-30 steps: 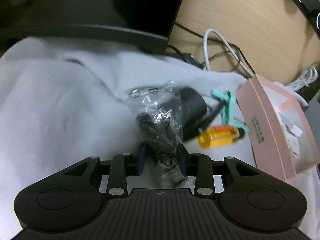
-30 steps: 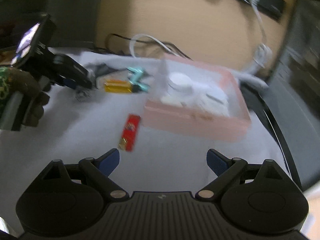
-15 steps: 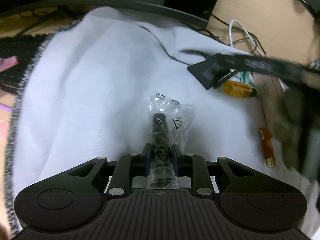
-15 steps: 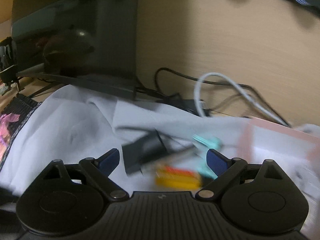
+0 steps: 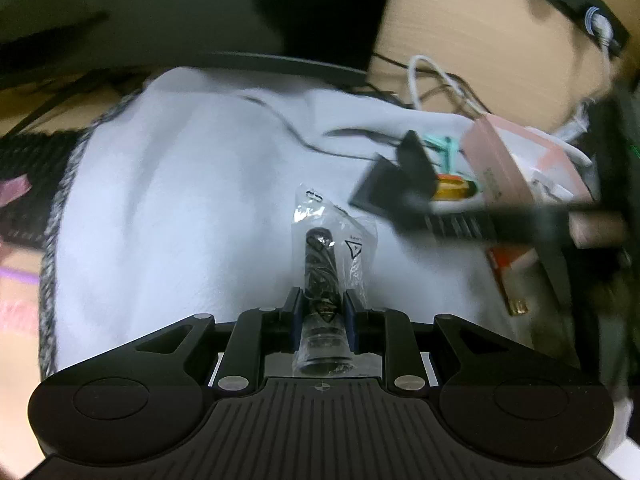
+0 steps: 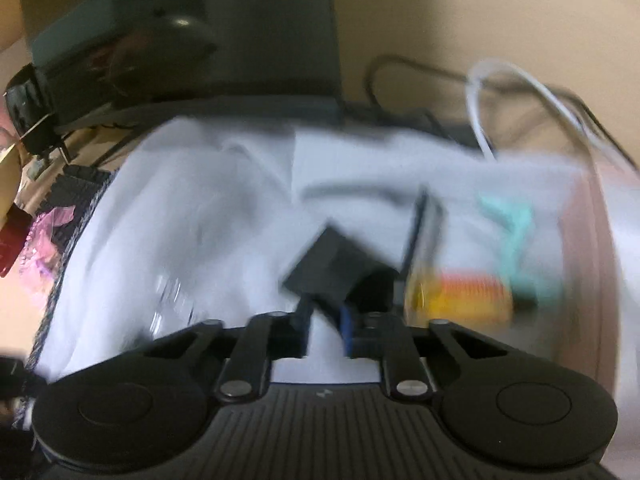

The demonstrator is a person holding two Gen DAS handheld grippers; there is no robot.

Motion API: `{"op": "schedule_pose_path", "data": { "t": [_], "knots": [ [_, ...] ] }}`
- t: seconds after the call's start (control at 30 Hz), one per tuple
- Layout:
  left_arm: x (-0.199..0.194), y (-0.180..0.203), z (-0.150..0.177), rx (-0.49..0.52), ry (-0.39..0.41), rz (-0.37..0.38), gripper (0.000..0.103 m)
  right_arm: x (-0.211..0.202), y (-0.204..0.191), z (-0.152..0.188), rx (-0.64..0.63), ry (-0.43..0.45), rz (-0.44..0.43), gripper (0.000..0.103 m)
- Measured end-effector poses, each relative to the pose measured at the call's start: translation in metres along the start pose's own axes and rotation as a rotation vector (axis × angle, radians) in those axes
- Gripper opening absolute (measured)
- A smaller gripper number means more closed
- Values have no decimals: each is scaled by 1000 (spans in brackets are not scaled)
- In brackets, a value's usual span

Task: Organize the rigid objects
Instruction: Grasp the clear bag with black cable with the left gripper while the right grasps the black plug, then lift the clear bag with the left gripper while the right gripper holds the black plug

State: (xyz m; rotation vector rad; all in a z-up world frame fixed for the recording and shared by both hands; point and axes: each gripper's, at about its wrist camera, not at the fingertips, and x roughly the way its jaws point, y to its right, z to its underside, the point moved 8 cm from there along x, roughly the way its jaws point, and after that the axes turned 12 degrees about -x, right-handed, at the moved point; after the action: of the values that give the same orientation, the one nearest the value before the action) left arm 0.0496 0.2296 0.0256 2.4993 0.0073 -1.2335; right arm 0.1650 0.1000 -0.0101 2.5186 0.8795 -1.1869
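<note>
My left gripper (image 5: 320, 312) is shut on a black cylindrical part in a clear plastic bag (image 5: 322, 268), held above the white cloth (image 5: 180, 200). My right gripper (image 6: 325, 316) is shut on a black power adapter (image 6: 332, 268); in the left wrist view the adapter (image 5: 396, 180) and the right gripper's arm show at the right. A yellow-orange bottle (image 6: 464, 296) and a teal clip (image 6: 516, 232) lie beside the pink box (image 5: 504, 168). A red packet (image 5: 508, 280) lies on the cloth near the box.
A dark monitor and its base (image 5: 240, 20) stand behind the cloth. White and black cables (image 5: 432, 84) lie on the wooden desk at the back right. A dark keyboard edge (image 5: 28, 176) sits left of the cloth.
My right gripper went from open to shut on the black adapter. My left gripper still holds the bagged part, which it lifted and carried left from the other items.
</note>
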Motion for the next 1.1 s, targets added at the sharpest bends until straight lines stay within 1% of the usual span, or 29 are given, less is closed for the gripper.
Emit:
{"op": "schedule_pose_path", "data": {
  "t": [0.1, 0.2, 0.3, 0.33, 0.37, 0.4, 0.43, 0.47, 0.5, 0.57, 0.7, 0.77, 0.8, 0.9, 1.0, 1.03, 1.07, 1.1],
  "knots": [
    [0, 5, 1, 52, 3, 34, 24, -22, -6, 33, 88, -20, 5, 8],
    [0, 11, 3, 100, 7, 74, 24, -45, -13, 62, 153, -29, 26, 8],
    [0, 19, 7, 135, 7, 98, 24, -65, -24, 81, 185, -22, -2, 9],
    [0, 20, 8, 141, 4, 103, 20, -72, -27, 84, 175, -12, 6, 11],
    [-2, 22, 9, 148, 1, 109, 15, -80, -31, 86, 150, 3, 36, 16],
    [-3, 25, 10, 159, -3, 117, 14, -87, -34, 86, 108, 18, 78, 33],
    [-5, 26, 10, 169, -2, 121, 14, -94, -35, 84, 63, 36, 122, 59],
    [-8, 28, 10, 177, 3, 122, 14, -98, -35, 82, 25, 59, 167, 70],
    [-12, 27, 10, 184, 8, 125, 14, -102, -33, 79, -7, 87, 211, 77],
    [-19, 25, 11, 187, 14, 127, 14, -102, -28, 71, -50, 116, 248, 77],
    [-29, 10, 12, 180, 16, 106, 14, -75, -14, 46, -119, 108, 248, 77],
    [-34, 0, 13, 167, 17, 94, 14, -60, -6, 31, -116, 107, 258, 77],
    [-37, -4, 13, 162, 17, 88, 14, -53, -3, 23, -108, 107, 250, 77],
    [-42, -11, 12, 154, 19, 86, 14, -30, 3, 6, -78, 80, 182, 77],
    [-45, -15, 11, 150, 26, 99, 14, -6, 7, -2, -52, 42, 165, 77],
    [-44, -16, 10, 148, 26, 104, 14, 0, 7, -1, -46, 28, 158, 74],
    [-42, -16, 10, 145, 23, 111, 14, 5, 6, 1, -44, 6, 150, 67],
    [-41, -16, 10, 142, 18, 117, 14, 8, 2, 5, -48, -20, 135, 52]
  ]
}}
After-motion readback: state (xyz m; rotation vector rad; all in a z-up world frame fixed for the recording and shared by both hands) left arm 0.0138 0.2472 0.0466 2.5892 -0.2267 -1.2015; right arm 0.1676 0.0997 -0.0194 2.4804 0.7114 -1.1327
